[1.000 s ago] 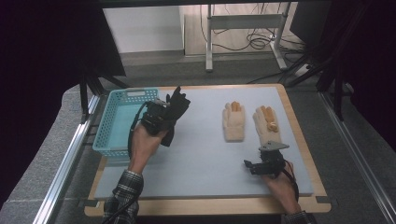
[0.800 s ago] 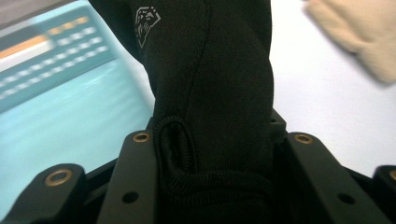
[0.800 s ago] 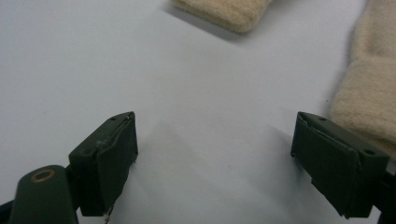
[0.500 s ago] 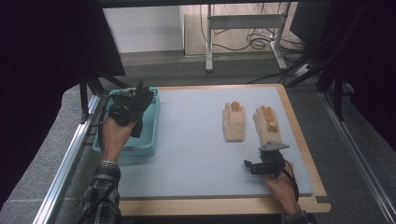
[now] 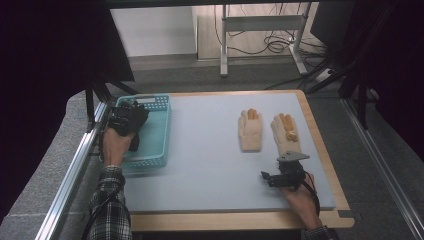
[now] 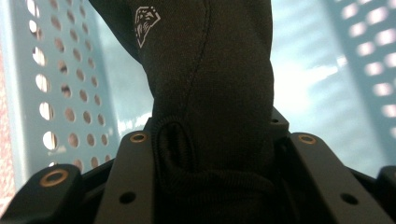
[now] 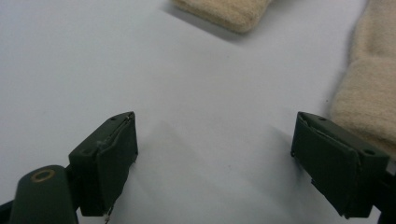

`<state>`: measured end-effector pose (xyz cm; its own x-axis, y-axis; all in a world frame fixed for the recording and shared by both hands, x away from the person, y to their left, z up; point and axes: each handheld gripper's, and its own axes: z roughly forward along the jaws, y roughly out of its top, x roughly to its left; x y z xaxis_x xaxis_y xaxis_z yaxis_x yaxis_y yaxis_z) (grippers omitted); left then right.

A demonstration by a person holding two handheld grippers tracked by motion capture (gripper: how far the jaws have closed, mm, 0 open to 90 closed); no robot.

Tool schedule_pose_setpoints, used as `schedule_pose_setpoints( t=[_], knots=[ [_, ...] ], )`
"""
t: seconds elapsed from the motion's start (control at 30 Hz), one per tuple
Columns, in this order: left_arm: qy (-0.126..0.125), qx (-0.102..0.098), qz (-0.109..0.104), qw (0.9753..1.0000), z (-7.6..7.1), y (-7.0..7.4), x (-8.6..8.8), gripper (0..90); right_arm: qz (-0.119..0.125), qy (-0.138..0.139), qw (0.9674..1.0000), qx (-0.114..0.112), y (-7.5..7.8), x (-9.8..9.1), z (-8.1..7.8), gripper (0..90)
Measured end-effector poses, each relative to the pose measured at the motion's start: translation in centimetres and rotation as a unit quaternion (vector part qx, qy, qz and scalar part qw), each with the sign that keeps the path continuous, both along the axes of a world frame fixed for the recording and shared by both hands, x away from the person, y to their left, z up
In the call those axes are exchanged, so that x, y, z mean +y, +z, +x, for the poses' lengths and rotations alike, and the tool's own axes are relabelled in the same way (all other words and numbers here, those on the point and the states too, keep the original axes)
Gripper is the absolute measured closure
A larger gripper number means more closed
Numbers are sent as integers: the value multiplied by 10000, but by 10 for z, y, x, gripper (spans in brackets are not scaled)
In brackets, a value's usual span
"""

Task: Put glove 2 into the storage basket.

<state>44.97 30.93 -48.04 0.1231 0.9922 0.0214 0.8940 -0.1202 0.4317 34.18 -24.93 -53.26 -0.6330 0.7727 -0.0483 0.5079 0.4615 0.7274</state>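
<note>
1. We held the left gripper (image 5: 131,116) over the blue basket (image 5: 156,150) at the left edge of the table (image 5: 200,150), with our left hand (image 5: 114,145) just behind it at the basket's near left side.
2. Its jaws were clamped on a black glove (image 6: 210,70). In the left gripper view the glove's knit cuff was bunched between the two black jaws, and the rest of the glove reached away from them over the basket's perforated wall (image 6: 70,93) and pale floor.
3. A small white emblem (image 6: 147,21) showed on the glove near the top of that view.
4. From the high view we could not quite tell whether the glove touched the basket floor or hung just above it.
5. We kept the right gripper (image 5: 280,176) low at the near right part of the table, our right hand (image 5: 300,197) behind it and its grey plate on top.
6. Its jaws stood wide apart with nothing between them, bare pale tabletop (image 7: 187,93) showing in the gap in the right gripper view.
7. Two beige gloves lay flat side by side on the right half of the table, fingers pointing away from us: the left beige glove (image 5: 250,130) and the right beige glove (image 5: 286,134).
8. The right beige glove's cuff lay just beyond the open right gripper, close beside one jaw in the right gripper view (image 7: 369,93); the left one's cuff edge (image 7: 224,11) lay farther off.
</note>
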Motion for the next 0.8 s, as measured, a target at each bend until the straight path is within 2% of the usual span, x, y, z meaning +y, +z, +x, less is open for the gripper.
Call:
schedule_pose_setpoints(
  t=[0.17, 0.3, 0.4, 0.43, 0.47, 0.57, 0.63, 0.8],
  knots=[
    [91, 295, 175, 9994, 6, -17, 8, 596, 1, 1, 10000, -1, 0, 0, 0, 140],
    [157, 398, 183, 9989, 8, -26, 12, 562, 1, 0, 10000, 0, 0, 0, 0, 140],
    [177, 381, 433, 9982, 10, -31, 10, 424, 1, 0, 10000, -1, 0, 0, 0, 140],
    [116, 436, 476, 9978, 10, -31, 9, 424, 1, 0, 10000, -1, 0, 0, 0, 140],
    [77, 458, 523, 9976, 11, -32, 7, 385, 1, 0, 10000, -2, 0, 0, 0, 140],
    [-21, 520, 708, 9961, 11, -31, 1, 212, 0, 1, 10000, -2, 0, 0, 0, 140],
    [2, 541, 655, 9964, 10, -27, 2, 129, 0, 1, 10000, -2, 0, 0, 0, 140],
    [67, 311, 301, 9990, 2, -12, 11, 77, -1, 0, 10000, -1, 0, 0, 0, 140]
  ],
)
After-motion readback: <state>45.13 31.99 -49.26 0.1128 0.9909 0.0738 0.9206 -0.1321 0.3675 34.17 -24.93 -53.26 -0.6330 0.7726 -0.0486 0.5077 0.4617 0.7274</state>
